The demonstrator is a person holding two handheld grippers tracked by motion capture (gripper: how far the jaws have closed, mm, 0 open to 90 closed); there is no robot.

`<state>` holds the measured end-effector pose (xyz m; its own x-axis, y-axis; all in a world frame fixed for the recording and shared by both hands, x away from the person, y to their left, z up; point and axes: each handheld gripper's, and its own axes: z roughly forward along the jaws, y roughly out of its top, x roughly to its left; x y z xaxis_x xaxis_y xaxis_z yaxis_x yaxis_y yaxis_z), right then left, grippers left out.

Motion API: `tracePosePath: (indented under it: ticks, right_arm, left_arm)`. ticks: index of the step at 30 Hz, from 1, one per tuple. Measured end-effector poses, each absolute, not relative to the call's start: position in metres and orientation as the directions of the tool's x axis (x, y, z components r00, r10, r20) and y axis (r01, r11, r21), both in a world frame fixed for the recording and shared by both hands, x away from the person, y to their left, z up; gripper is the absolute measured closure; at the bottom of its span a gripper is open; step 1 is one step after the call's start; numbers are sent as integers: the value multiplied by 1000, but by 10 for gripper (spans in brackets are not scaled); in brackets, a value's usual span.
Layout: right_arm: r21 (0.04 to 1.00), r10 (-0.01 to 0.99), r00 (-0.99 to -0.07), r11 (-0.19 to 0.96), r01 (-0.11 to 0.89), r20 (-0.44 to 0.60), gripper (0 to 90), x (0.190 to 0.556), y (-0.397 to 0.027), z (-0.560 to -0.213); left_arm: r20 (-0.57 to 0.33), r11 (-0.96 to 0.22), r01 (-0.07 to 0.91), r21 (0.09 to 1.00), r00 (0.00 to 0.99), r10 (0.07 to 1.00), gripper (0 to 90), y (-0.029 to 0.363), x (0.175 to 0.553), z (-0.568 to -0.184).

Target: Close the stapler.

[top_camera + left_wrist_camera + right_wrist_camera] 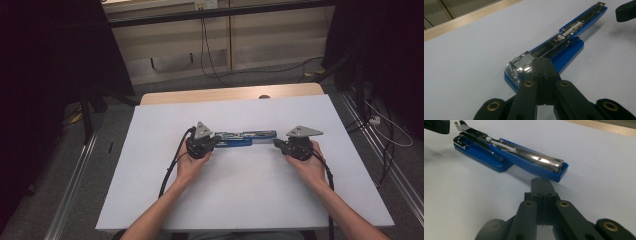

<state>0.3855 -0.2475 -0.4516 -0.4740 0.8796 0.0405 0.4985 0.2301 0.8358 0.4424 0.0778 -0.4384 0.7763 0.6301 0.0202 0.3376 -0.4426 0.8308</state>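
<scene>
Stapler (245,138), blue and swung fully open into one long line, lies flat near the middle of the white table (150,200), its base half at the left and its chrome magazine arm stretching to the right. Starting at the left in the high view, the left gripper (214,141) sits at the stapler's base end; in the left gripper view its two black jaws are pressed together with nothing between them, their tips over the metal front of that end, though whether they touch it cannot be told. A black cable (172,162) trails from this gripper back along the person's left forearm. Further right, the right gripper (278,143) rests just beside the far tip of the open arm, its jaws likewise pressed together and empty, a small gap of bare table separating them from the blue tip. Nothing lies between either gripper and the stapler. Beyond the table run a wooden edge strip (230,93) and loose cables on the floor (210,60).
</scene>
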Motion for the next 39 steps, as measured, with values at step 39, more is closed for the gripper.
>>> tracePosePath:
  ticks: [39]
  right_arm:
    - [757, 887, -461, 310, 575, -13, 900, 401, -239, -455]
  left_arm:
    - [27, -459, 376, 805, 750, 661, 900, 77, 451, -449]
